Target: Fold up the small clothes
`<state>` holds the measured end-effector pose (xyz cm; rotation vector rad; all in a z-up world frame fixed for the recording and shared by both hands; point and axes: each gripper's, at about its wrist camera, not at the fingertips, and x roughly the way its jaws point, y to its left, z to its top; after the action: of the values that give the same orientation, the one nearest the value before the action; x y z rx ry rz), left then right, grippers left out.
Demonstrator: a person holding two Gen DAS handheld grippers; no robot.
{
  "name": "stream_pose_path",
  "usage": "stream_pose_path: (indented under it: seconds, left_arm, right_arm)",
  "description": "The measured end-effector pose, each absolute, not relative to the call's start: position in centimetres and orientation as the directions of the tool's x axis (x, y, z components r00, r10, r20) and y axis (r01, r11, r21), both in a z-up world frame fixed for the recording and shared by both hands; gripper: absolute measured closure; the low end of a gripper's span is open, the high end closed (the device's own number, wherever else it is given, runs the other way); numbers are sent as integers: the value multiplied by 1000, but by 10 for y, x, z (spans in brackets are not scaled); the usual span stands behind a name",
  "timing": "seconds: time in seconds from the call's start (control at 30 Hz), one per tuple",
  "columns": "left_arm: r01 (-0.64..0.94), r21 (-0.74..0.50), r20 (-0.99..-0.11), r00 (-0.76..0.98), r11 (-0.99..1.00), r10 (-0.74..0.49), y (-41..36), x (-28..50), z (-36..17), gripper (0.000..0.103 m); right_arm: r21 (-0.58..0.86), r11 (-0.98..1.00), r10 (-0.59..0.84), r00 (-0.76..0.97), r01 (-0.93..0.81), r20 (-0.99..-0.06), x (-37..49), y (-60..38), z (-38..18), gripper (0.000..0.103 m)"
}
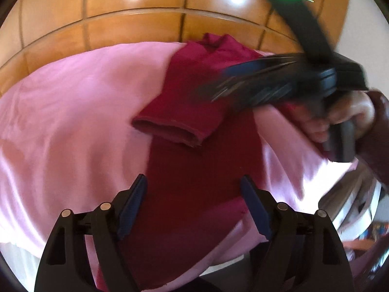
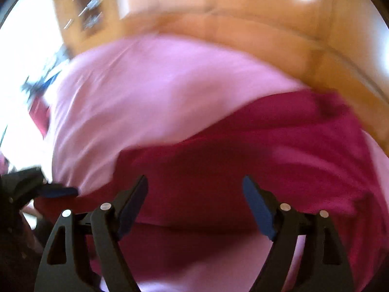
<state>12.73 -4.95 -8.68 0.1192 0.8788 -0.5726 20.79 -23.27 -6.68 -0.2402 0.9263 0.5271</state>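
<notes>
Wooden panelling (image 1: 136, 26) behind; pink bedsheet (image 1: 73, 112) under red garment (image 1: 201, 160), long axis near to far, sleeve (image 1: 170, 131) folded across. Left gripper (image 1: 194, 209) fingers spread, empty, directly over near hem. Right gripper (image 2: 195, 209) likewise agape, blurred, right.

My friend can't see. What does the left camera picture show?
A dark red top lies on a pink sheet, one sleeve folded across it. The open left tool hovers over its lower part, holding nothing. The right tool, blurred, is at the top's right side, held by a hand; wooden panels stand behind.
</notes>
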Motion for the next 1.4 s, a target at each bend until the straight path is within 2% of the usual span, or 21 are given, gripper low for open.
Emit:
stream_pose_path:
  seconds: [0.07, 0.13, 0.17, 0.2, 0.23, 0.27, 0.3, 0.43, 0.53, 0.6, 0.7, 0.8, 0.93, 0.97, 1.0, 1.03, 1.07, 1.13, 1.2, 1.27, 1.4]
  left_arm:
    - [557, -106, -762, 487, 823, -427, -56, 122, -93, 25]
    - [575, -69, -773, 486, 816, -407, -60, 119, -102, 31]
    - [577, -69, -779, 479, 814, -406, -63, 121, -106, 46]
    - [577, -76, -780, 474, 813, -409, -65, 122, -108, 58]
    - [574, -87, -775, 474, 814, -418, -63, 124, -107, 65]
    - [571, -110, -770, 468, 814, -433, -61, 127, -104, 81]
    - [562, -132, -767, 464, 816, -444, -56, 131, -101, 93]
    - [477, -254, -719, 489, 841, -494, -25, 152, -79, 96]
    - [402, -302, -675, 551, 865, -491, 3, 172, -58, 96]
    - [358, -298, -663, 589, 885, -462, 16, 187, -48, 96]
    - [291, -238, -672, 639, 927, -373, 29, 212, -37, 96]
    - [226, -147, -677, 687, 963, -264, 30, 247, -30, 96]
    - [124, -27, -650, 752, 992, -112, 13, 308, -11, 96]
    - [111, -4, -645, 759, 994, -88, 10, 320, -8, 96]
    - [100, 10, -645, 761, 995, -69, 10, 331, -7, 96]
    - [95, 21, -657, 752, 995, -58, 6, 342, -7, 96]
    - [98, 20, -669, 741, 995, -60, 1, 350, -7, 96]
    - [76, 14, -683, 729, 997, -46, -4, 353, -10, 85]
    - [67, 7, -680, 732, 998, -44, -5, 354, -12, 61]
    - [49, -1, -673, 739, 999, -37, -3, 347, -18, 46]
    - [42, -16, -700, 713, 999, -41, 3, 337, -32, 46]
  right_arm:
    - [-38, 820, 258, 428, -571, -866, 210, -213, -94, 32]
    - [-23, 818, 277, 428, -574, -860, 209, -216, -95, 52]
    - [-16, 824, 278, 427, -567, -860, 210, -221, -90, 85]
    - [-18, 834, 270, 435, -552, -859, 215, -230, -86, 100]
    - [-8, 850, 269, 448, -527, -853, 217, -242, -77, 101]
    - [-3, 862, 272, 467, -508, -841, 209, -245, -69, 101]
    - [-25, 877, 256, 511, -480, -821, 208, -260, -53, 101]
    - [-94, 949, 133, 656, -299, -743, 215, -315, 5, 101]
    - [-147, 986, -46, 730, -75, -682, 223, -393, 42, 101]
    - [-202, 972, -221, 740, 117, -635, 231, -455, 63, 101]
    - [-291, 874, -486, 669, 390, -562, 239, -550, 85, 101]
    - [-359, 684, -716, 490, 636, -497, 238, -653, 99, 101]
    - [-381, 536, -811, 335, 753, -480, 227, -722, 98, 98]
    - [-390, 510, -824, 307, 767, -476, 219, -739, 96, 76]
    - [-375, 496, -824, 289, 783, -487, 211, -750, 91, 29]
    - [-341, 505, -812, 302, 793, -500, 205, -753, 87, 15]
    - [-299, 518, -798, 328, 802, -506, 195, -755, 85, 13]
    - [-268, 577, -753, 375, 772, -540, 181, -740, 70, 13]
    - [-241, 671, -673, 440, 701, -595, 168, -722, 54, 13]
    - [-206, 793, -549, 524, 574, -652, 150, -680, 31, 13]
    - [-113, 974, -213, 608, 199, -765, 108, -570, -12, 30]
